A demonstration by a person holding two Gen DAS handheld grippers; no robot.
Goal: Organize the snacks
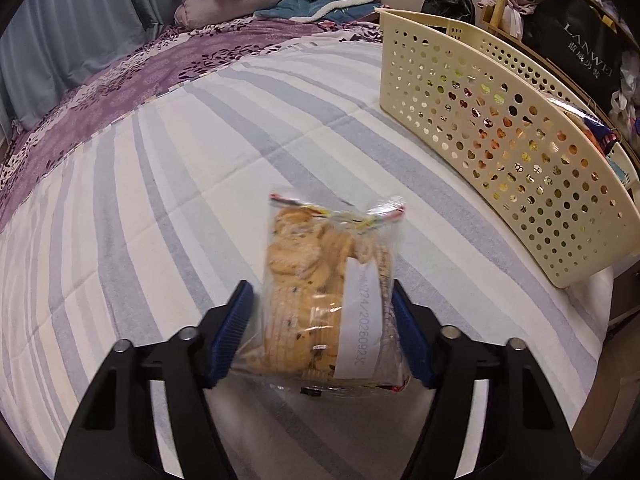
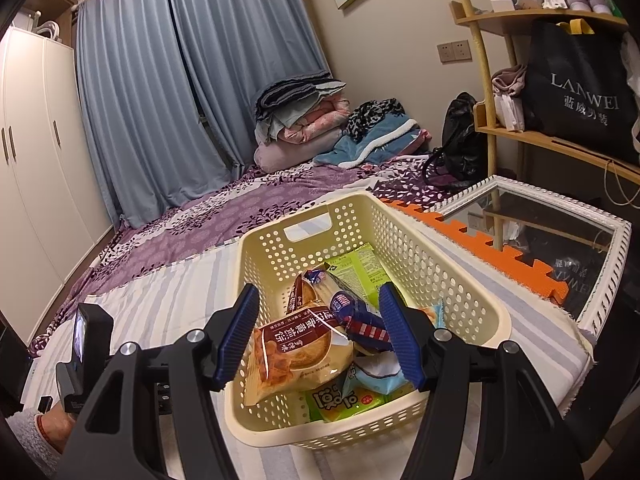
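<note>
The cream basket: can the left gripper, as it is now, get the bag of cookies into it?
Probably yes. The left gripper has its jaws shut on the bag of cookies, and only bare striped sheet lies before the cream basket. Its perforated wall faces the gripper, so the bag must go over the rim.

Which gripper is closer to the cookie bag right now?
Left. The left gripper has the cookie bag between its fingers; the right gripper hovers open over the basket.
</note>
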